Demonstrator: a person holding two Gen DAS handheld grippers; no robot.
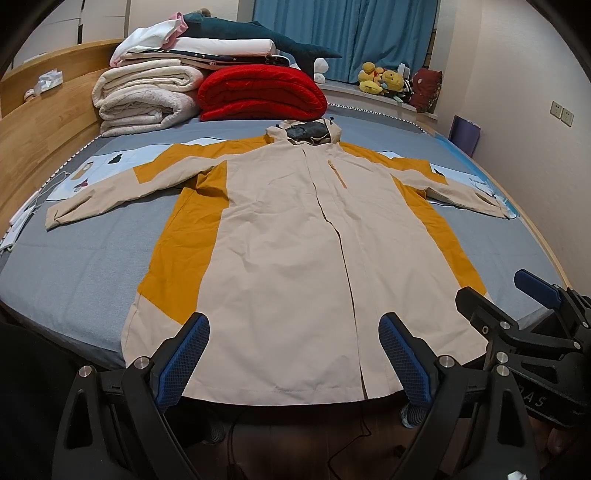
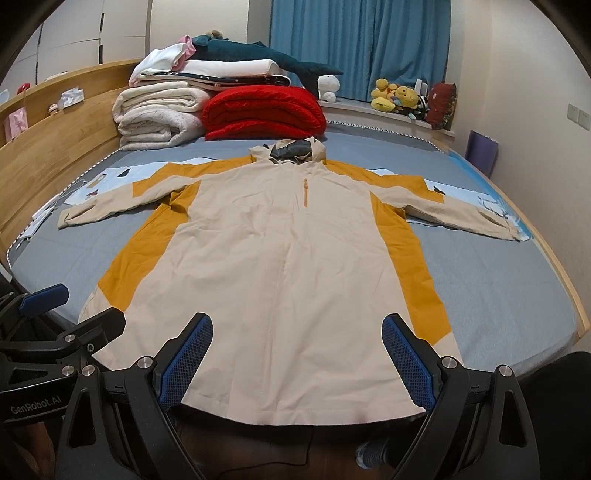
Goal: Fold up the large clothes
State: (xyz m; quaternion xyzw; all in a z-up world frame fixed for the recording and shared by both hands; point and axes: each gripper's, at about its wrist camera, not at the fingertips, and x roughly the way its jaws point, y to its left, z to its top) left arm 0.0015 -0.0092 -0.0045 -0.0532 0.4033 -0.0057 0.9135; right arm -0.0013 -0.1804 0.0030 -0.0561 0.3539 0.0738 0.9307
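A bed [image 1: 74,280] with a grey-blue sheet was seen, with a wooden headboard [image 1: 44,122] at 9 o'clock and blue curtains [image 1: 343,33] at 12 o'clock. A cream and mustard jacket [image 1: 288,236] was laid flat at the centre, sleeves spread, its hem at the near edge. Folded blankets [image 1: 207,85] were stacked at 11 o'clock, well apart from it. Bare sheet was left on both sides. The left gripper [image 1: 293,360] and the right gripper [image 2: 297,360] were held above the hem, jaws wide apart.
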